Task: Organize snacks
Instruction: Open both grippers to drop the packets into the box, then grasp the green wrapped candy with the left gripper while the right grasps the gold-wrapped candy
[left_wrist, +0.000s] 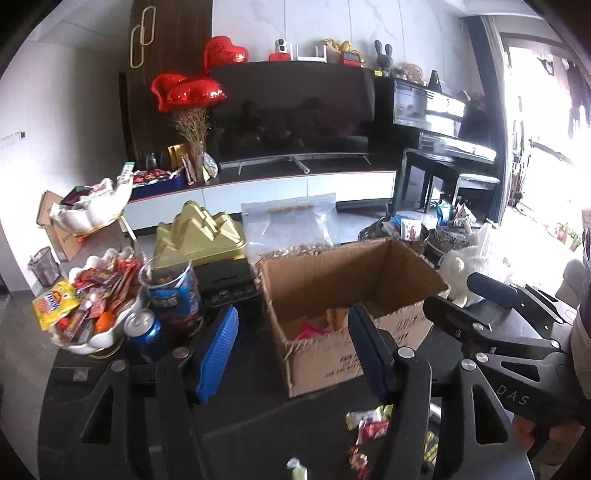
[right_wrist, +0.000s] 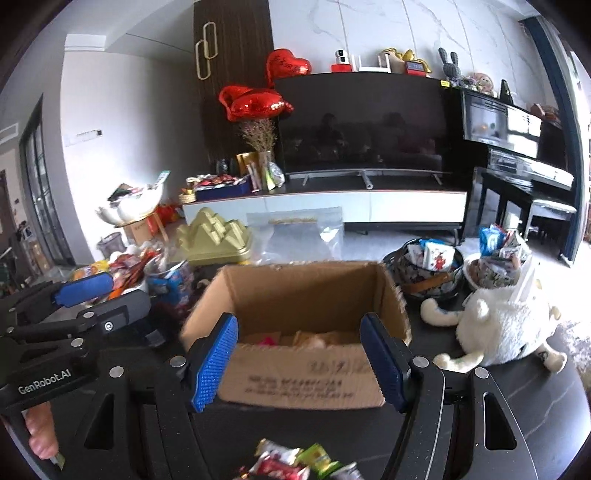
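Observation:
An open cardboard box (left_wrist: 343, 291) stands on the dark table; it also shows in the right wrist view (right_wrist: 306, 299), with a few snack packets lying inside. Loose wrapped snacks (left_wrist: 365, 428) lie on the table in front of it, also at the bottom of the right wrist view (right_wrist: 295, 461). My left gripper (left_wrist: 291, 354) is open and empty, just short of the box's left front corner. My right gripper (right_wrist: 299, 365) is open and empty, facing the box's front wall. Each gripper shows in the other's view, the right (left_wrist: 491, 317) and the left (right_wrist: 81, 295).
A white dish heaped with snacks (left_wrist: 92, 299), a blue can (left_wrist: 144, 332) and a blue tub (left_wrist: 173, 291) stand left of the box. A gold tin (left_wrist: 199, 236) and clear bag (left_wrist: 291, 225) sit behind. Bowls of packets (right_wrist: 428, 266) and a white plush toy (right_wrist: 502, 325) are right.

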